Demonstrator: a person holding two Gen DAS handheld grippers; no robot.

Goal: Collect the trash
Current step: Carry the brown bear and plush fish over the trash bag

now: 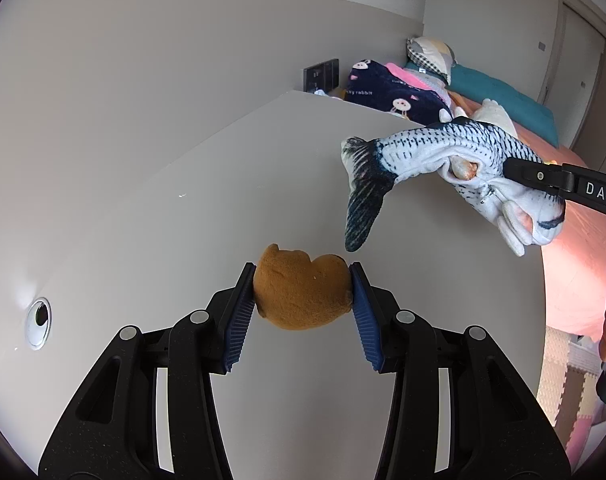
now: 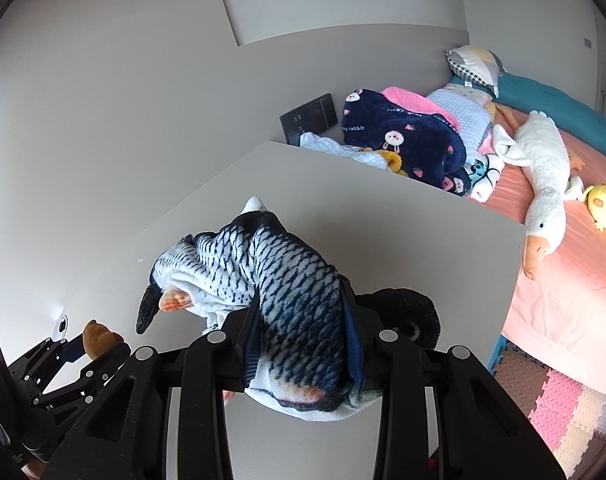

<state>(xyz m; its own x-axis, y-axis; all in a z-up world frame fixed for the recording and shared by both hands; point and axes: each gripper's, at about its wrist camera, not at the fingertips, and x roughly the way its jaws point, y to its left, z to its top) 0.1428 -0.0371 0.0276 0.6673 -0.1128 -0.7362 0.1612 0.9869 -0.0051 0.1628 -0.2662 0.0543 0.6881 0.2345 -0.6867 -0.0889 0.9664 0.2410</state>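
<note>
My left gripper (image 1: pixel 303 292) is shut on a small brown plush lump (image 1: pixel 299 292) and holds it just above the white desk (image 1: pixel 223 184). It also shows at the lower left of the right wrist view (image 2: pixel 99 338). My right gripper (image 2: pixel 301 320) is shut on a plush fish (image 2: pixel 279 280) with blue-grey scales, held above the desk. In the left wrist view the fish (image 1: pixel 443 152) hangs at the right with its tail drooping toward the brown lump, and the right gripper (image 1: pixel 551 178) clamps its body.
The desk has a round cable hole (image 1: pixel 39 320) at the left and ends at a bed with a pink sheet (image 2: pixel 563 280). On the bed lie a dark rabbit blanket (image 2: pixel 403 136), a white goose plush (image 2: pixel 543 176) and pillows. Foam mats (image 2: pixel 563 408) cover the floor.
</note>
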